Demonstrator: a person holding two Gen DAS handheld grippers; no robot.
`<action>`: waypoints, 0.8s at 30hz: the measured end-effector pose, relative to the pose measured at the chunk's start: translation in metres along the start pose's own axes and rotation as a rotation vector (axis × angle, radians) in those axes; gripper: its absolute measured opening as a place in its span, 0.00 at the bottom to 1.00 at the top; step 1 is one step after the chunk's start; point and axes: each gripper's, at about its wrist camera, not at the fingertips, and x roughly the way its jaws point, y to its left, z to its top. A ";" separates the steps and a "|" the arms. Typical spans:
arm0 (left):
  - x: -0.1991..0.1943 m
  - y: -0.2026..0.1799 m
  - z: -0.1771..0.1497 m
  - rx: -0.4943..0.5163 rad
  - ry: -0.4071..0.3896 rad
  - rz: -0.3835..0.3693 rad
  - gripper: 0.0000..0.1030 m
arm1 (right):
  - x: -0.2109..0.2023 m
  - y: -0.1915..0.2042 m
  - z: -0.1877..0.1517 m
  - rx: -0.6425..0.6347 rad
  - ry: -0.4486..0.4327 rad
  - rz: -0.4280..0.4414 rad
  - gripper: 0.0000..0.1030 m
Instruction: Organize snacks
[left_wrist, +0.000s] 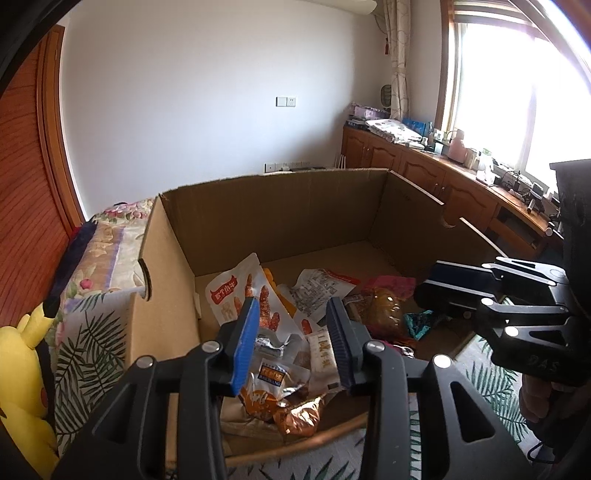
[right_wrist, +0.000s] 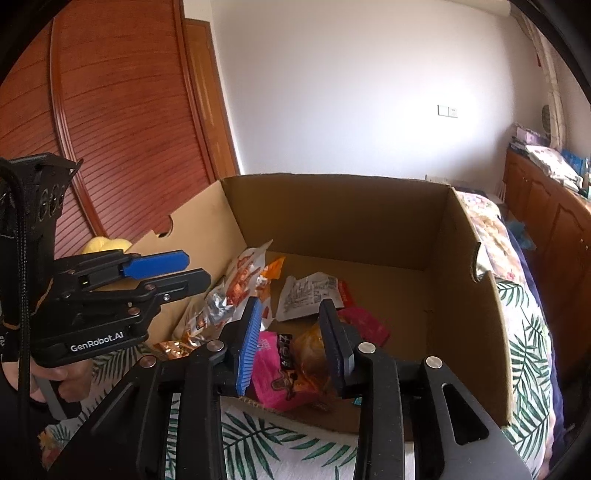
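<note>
Hovering both grippers over cardboard box (left_wrist: 173, 251) on bed (right_wrist: 280, 443) | L gripper (left_wrist: 291, 343) jaws open, empty | R gripper (right_wrist: 291, 343) jaws open, empty | snack packs (left_wrist: 284, 384) piled at box's near edge, I see none gripped

A yellow plush toy (left_wrist: 26, 369) lies beside the leaf-print bedspread (right_wrist: 295, 443); wooden cabinets (left_wrist: 424, 166) under the window (left_wrist: 517, 81) carry clutter, possibly bottles.
</note>
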 end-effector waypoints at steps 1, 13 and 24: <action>-0.006 -0.002 0.000 0.003 -0.007 0.001 0.36 | -0.004 0.001 -0.001 0.002 -0.005 -0.002 0.31; -0.073 -0.024 -0.016 0.029 -0.049 0.021 0.41 | -0.064 0.013 -0.016 0.034 -0.063 -0.051 0.45; -0.116 -0.047 -0.041 0.031 -0.062 0.028 0.49 | -0.112 0.024 -0.047 0.069 -0.114 -0.114 0.72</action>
